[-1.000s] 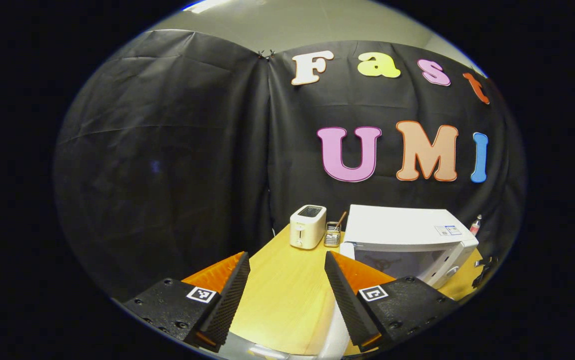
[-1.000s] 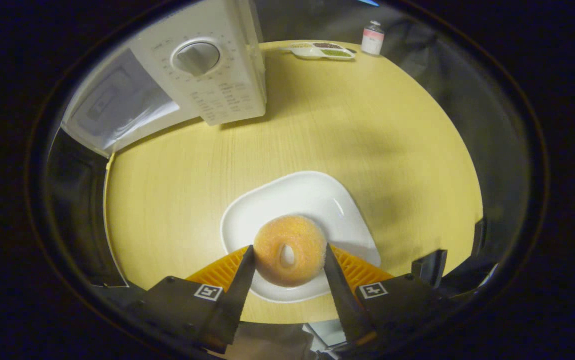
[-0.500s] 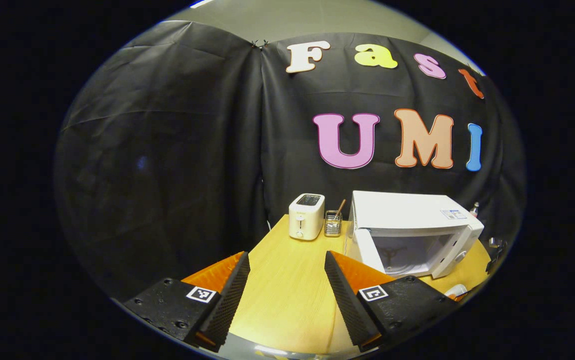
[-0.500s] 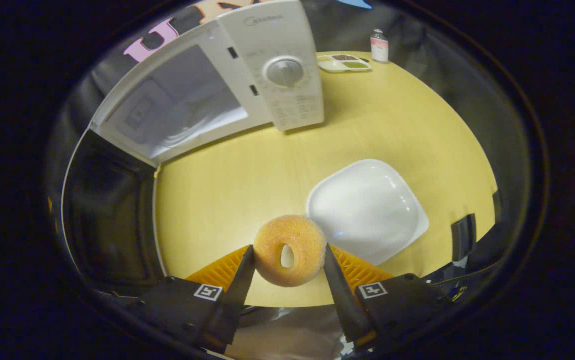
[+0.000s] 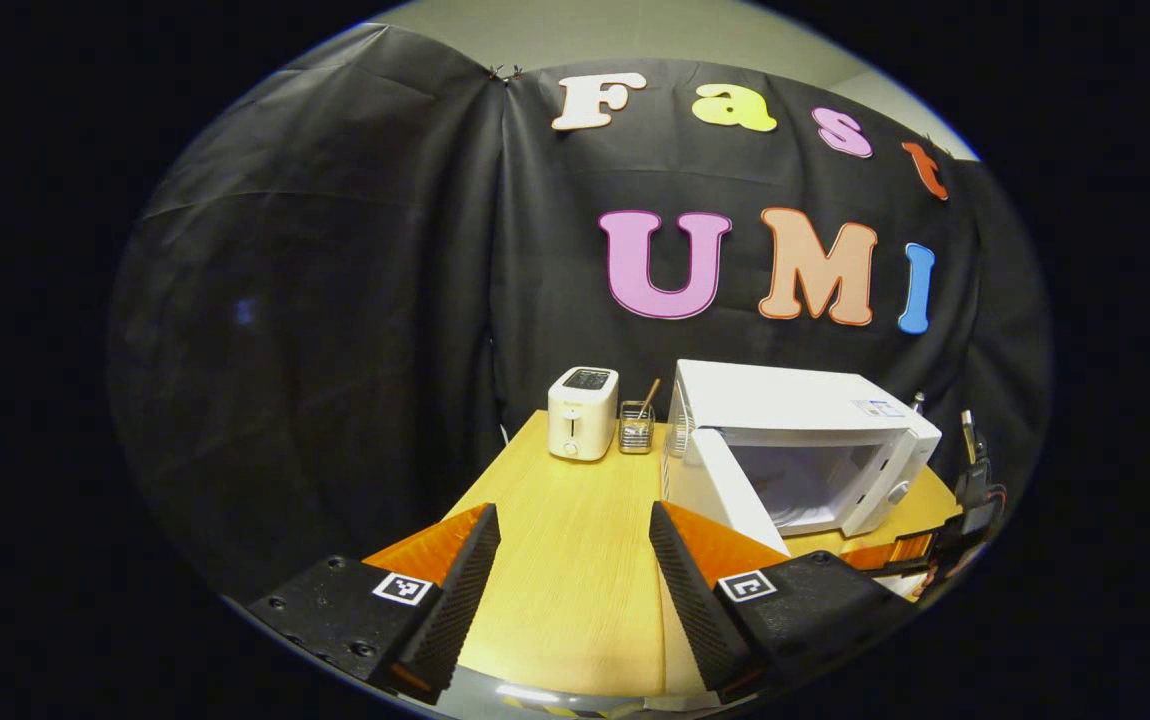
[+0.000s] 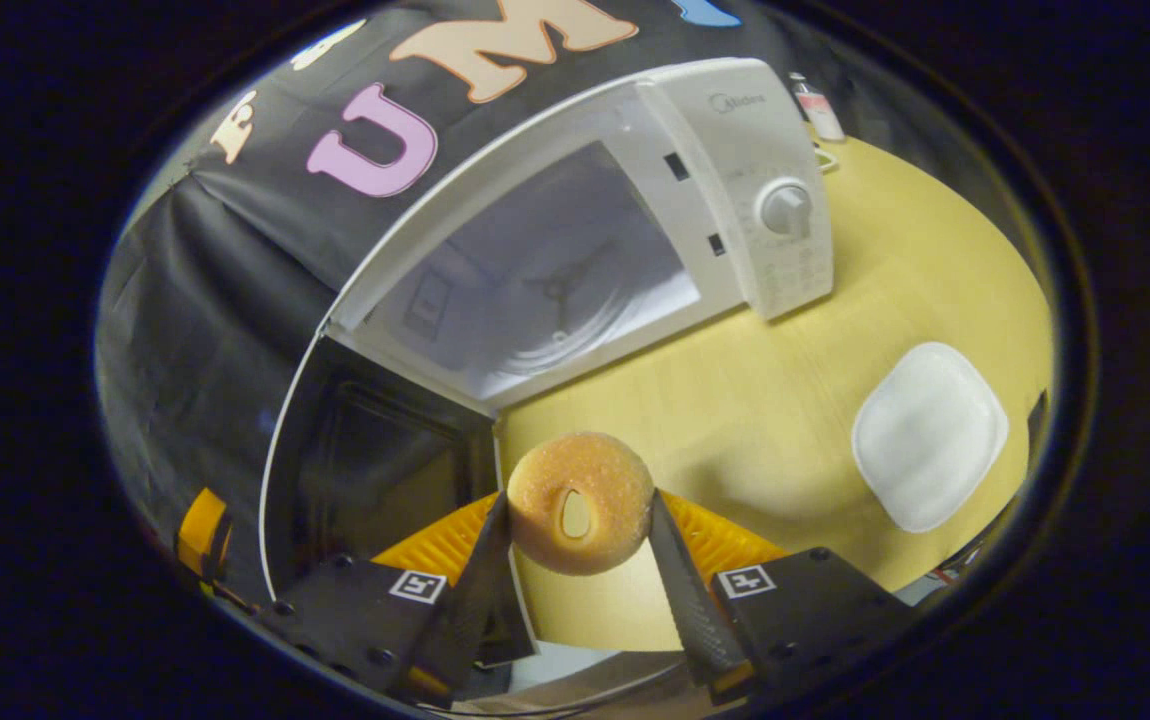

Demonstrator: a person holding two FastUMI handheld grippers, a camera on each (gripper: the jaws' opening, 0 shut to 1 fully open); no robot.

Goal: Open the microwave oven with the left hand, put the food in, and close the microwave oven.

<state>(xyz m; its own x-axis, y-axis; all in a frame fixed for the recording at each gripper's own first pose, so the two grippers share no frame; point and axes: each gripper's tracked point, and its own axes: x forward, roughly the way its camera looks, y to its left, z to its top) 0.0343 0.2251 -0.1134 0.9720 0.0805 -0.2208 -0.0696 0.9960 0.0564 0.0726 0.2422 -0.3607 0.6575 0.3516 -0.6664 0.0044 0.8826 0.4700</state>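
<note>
My right gripper (image 6: 575,535) has its two fingers pressed against the sides of the doughnut (image 6: 581,500), which hangs clear of the table (image 6: 765,420) with its hole facing the camera. Just past the doughnut is the table's front part, and beyond that the microwave oven (image 6: 735,190) stands with its door (image 6: 375,470) swung wide open toward my left. The bare cavity (image 6: 545,290) shows, pale inside, with the turntable hub in the middle. The control panel with its round dial (image 6: 785,208) sits at the cavity's right. A white plate (image 6: 928,435) lies near the table's right edge, apart from the oven. A small bottle (image 6: 815,105) stands at the far edge behind the oven.

My left gripper (image 5: 575,560) holds nothing; its jaws stand well apart over the near edge of the table (image 5: 575,560). From there I see the microwave oven (image 5: 795,410) toward the far right of the table, its door (image 5: 720,485) open toward me. A white toaster (image 5: 583,426) stands at the far edge, and just beside it, between toaster and oven, is a small wire holder (image 5: 636,430) with a stick in it. The other gripper's orange fingers (image 5: 895,552) show low at the right, in front of the oven.
</note>
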